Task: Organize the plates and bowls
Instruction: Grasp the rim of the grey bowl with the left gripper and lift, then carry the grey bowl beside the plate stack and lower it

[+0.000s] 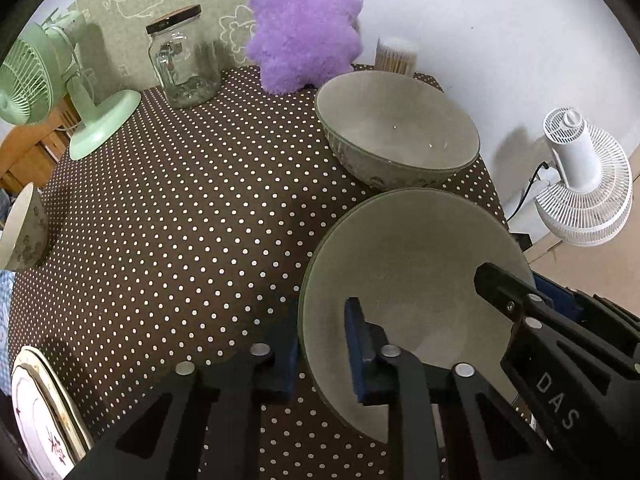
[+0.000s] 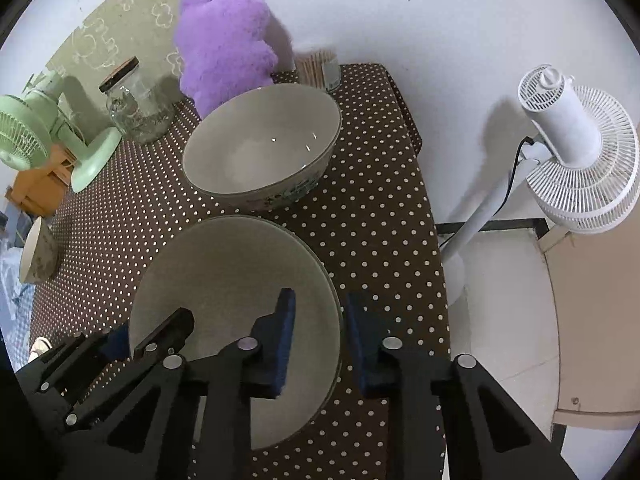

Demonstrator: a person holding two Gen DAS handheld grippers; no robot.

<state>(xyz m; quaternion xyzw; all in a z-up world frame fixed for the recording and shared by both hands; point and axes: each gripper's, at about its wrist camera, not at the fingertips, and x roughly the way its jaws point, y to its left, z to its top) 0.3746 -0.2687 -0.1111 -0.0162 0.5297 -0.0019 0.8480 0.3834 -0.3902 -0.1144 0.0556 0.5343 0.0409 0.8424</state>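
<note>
A large grey-green bowl [image 1: 404,280] [image 2: 224,280] stands on the dotted tablecloth close in front of me. My left gripper [image 1: 324,356] [image 2: 136,336] is shut on its left rim, one blue pad inside and one outside. On the opposite rim my right gripper [image 2: 320,340] [image 1: 528,286] is shut the same way, astride the wall. A second large bowl [image 1: 400,132] [image 2: 260,144] stands upright just behind it. At the far left a small patterned bowl [image 1: 24,232] [image 2: 38,256] lies tilted on its side. Stacked plates [image 1: 40,412] sit at the near left corner.
Along the back stand a green desk fan [image 1: 40,80], a glass jar [image 1: 182,60], a purple plush toy [image 1: 304,24] and a toothpick holder [image 1: 396,54]. The table's right edge [image 2: 436,240] runs close to both bowls. A white floor fan [image 2: 576,148] stands beyond it.
</note>
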